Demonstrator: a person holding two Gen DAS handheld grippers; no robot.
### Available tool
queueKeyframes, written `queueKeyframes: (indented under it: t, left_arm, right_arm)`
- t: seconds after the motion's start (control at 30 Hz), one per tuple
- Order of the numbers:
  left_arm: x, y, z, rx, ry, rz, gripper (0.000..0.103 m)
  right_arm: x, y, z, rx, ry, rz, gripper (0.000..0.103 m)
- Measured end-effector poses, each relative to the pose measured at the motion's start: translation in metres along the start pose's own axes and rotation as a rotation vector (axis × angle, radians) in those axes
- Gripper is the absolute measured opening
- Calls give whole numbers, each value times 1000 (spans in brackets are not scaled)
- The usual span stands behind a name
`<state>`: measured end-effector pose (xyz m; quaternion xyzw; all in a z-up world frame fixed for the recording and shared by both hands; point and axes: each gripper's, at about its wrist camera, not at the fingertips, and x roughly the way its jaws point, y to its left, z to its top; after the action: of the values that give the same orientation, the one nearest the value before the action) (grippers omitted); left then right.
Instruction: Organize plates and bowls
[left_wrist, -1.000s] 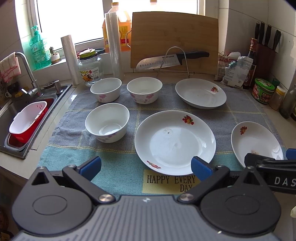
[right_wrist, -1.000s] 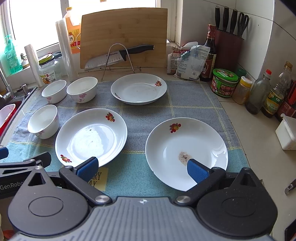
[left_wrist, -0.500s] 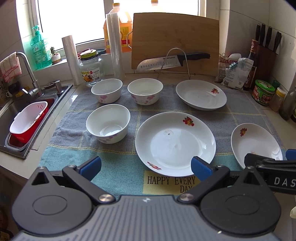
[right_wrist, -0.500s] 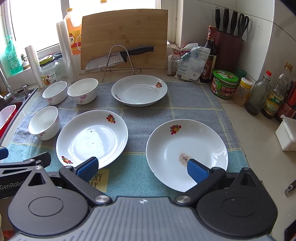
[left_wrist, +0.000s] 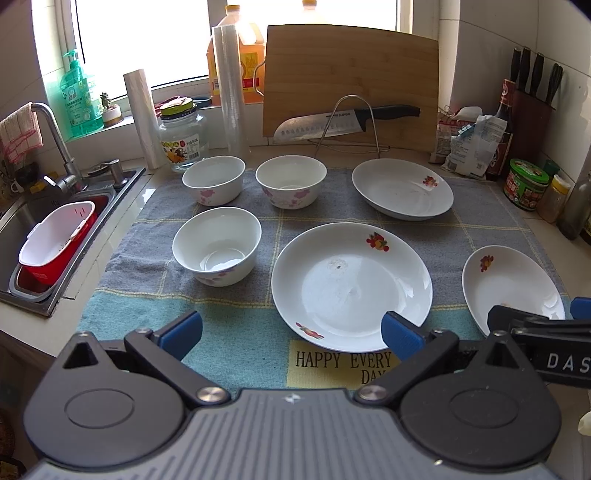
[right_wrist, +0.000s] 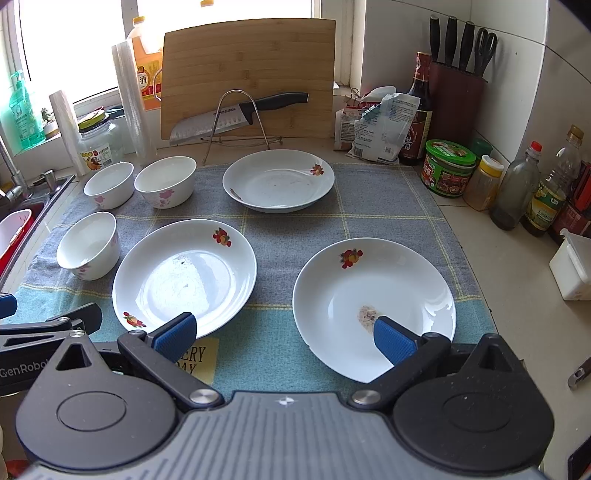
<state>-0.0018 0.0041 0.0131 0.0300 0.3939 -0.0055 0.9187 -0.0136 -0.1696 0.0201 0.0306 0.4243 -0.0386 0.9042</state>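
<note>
Plates and bowls spread out on the mat

Dishes are laid out on a blue and grey mat on the kitchen counter. The left gripper is held low over the near edge of the mat, and its two blue fingers are spread wide with nothing between them. A big flat plate is seen just ahead of its right finger. A white bowl is set ahead of its left finger, and two more bowls are lined up farther ahead, side by side.

The right gripper is also held wide open and empty. A plate with a brown spot is found right under its right finger. The big flat plate is seen past its left finger. A deeper plate is placed far ahead, between the two fingers. All the dishes are kept apart; none are stacked.

A wooden board is leaned on the wall at the back, and a knife is laid on a wire stand in front of it.
</note>
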Motion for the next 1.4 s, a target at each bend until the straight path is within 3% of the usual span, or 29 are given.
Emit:
queueKeyframes:
  t: [0.77,1.4]
  left_arm:
    - [0,10,4,0,-4,-21,102]
    - [5,25,4,64,-71,-134,102]
  right_arm:
    - [-3,8,1,-12,-11,-14,103]
    - [-16,19,-2,-21,-61,-7,103]
